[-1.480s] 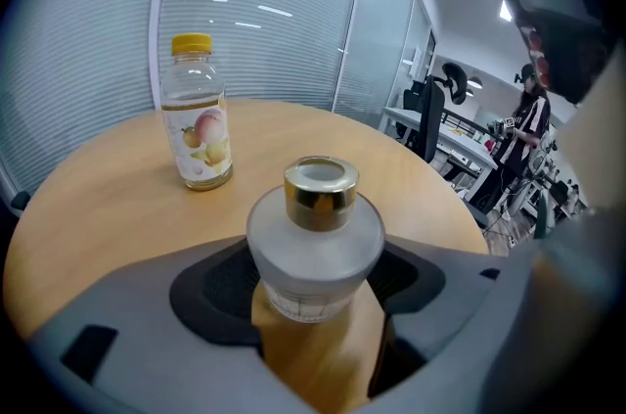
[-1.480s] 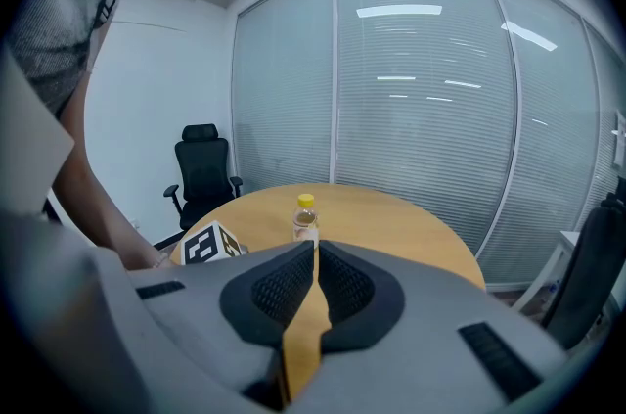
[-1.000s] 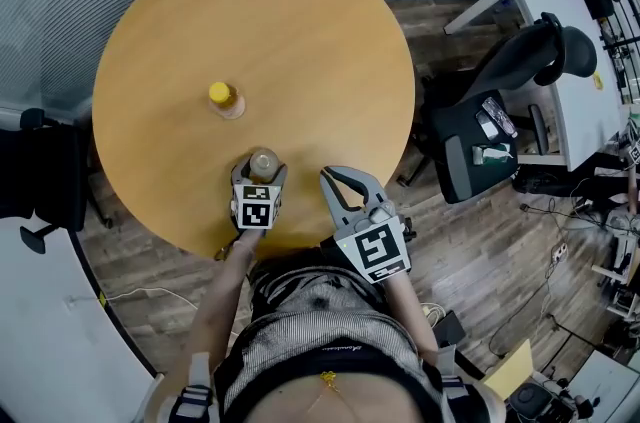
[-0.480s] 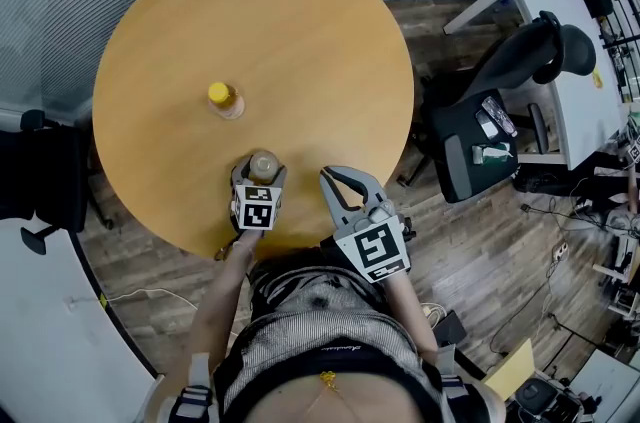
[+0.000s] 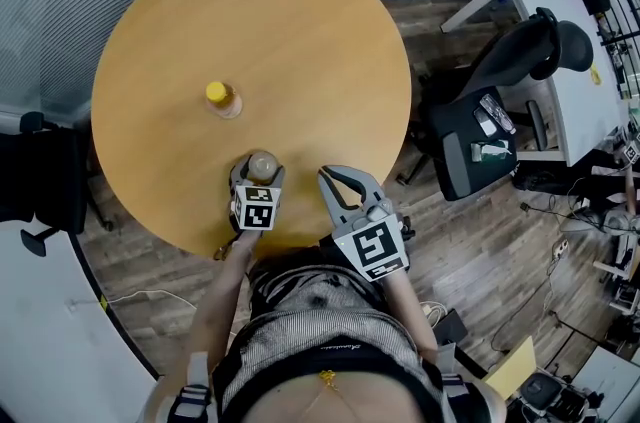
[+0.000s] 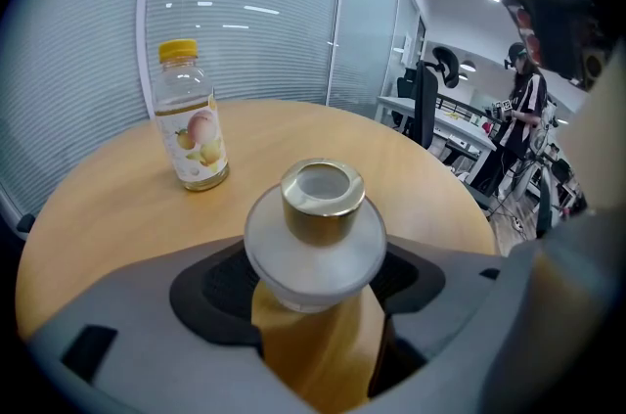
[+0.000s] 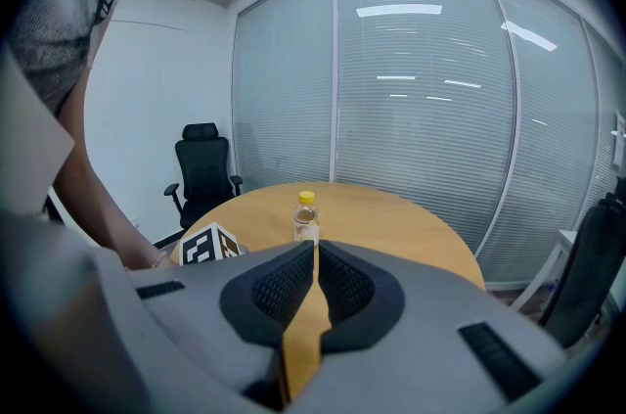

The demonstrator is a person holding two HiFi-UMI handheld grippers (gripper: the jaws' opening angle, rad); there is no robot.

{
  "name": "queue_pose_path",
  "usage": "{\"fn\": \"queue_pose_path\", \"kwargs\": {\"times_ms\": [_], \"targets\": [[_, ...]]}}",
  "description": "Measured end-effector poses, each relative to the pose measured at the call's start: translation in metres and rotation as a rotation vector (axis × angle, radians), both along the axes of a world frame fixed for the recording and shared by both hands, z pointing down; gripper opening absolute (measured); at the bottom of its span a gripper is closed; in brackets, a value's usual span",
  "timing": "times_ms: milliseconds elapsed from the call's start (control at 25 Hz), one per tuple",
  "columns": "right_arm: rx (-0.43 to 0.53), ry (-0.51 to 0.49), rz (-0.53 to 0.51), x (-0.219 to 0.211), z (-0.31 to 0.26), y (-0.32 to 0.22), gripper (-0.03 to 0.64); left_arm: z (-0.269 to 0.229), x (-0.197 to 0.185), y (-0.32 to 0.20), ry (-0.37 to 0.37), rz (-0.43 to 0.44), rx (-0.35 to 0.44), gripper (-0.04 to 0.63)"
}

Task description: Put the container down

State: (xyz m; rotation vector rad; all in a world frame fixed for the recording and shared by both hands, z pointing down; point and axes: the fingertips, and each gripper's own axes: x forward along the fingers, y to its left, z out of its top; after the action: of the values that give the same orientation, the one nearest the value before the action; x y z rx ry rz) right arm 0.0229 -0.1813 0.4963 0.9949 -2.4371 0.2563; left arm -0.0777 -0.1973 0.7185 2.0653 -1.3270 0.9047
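Observation:
A small frosted glass container (image 5: 263, 166) with a gold collar sits between the jaws of my left gripper (image 5: 259, 181), near the front edge of the round wooden table (image 5: 300, 41). In the left gripper view the container (image 6: 313, 241) fills the gap, and the left gripper (image 6: 315, 283) is shut on it below its shoulder. Whether its base touches the table is hidden. My right gripper (image 5: 326, 178) hovers just to its right at the table's edge, shut with nothing in it, and its jaws (image 7: 313, 251) meet.
A clear drink bottle (image 5: 222, 98) with a yellow cap stands upright farther in on the table, also seen as the bottle (image 6: 193, 133) and the bottle (image 7: 306, 216). A black office chair (image 5: 490, 126) and a white desk (image 5: 560, 51) stand at the right. Another chair (image 5: 40, 171) is at the left.

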Motion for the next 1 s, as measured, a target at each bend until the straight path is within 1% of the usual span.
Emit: {"fn": "queue_pose_path", "kwargs": {"times_ms": [280, 1000], "targets": [[0.009, 0.013, -0.007, 0.0039, -0.0003, 0.0003, 0.026, -0.0006, 0.0031, 0.0009, -0.030, 0.032, 0.007, 0.344], [0.009, 0.013, 0.007, 0.0064, -0.0015, 0.0038, 0.026, -0.0007, 0.0032, 0.0009, -0.032, 0.042, 0.028, 0.344]]}}
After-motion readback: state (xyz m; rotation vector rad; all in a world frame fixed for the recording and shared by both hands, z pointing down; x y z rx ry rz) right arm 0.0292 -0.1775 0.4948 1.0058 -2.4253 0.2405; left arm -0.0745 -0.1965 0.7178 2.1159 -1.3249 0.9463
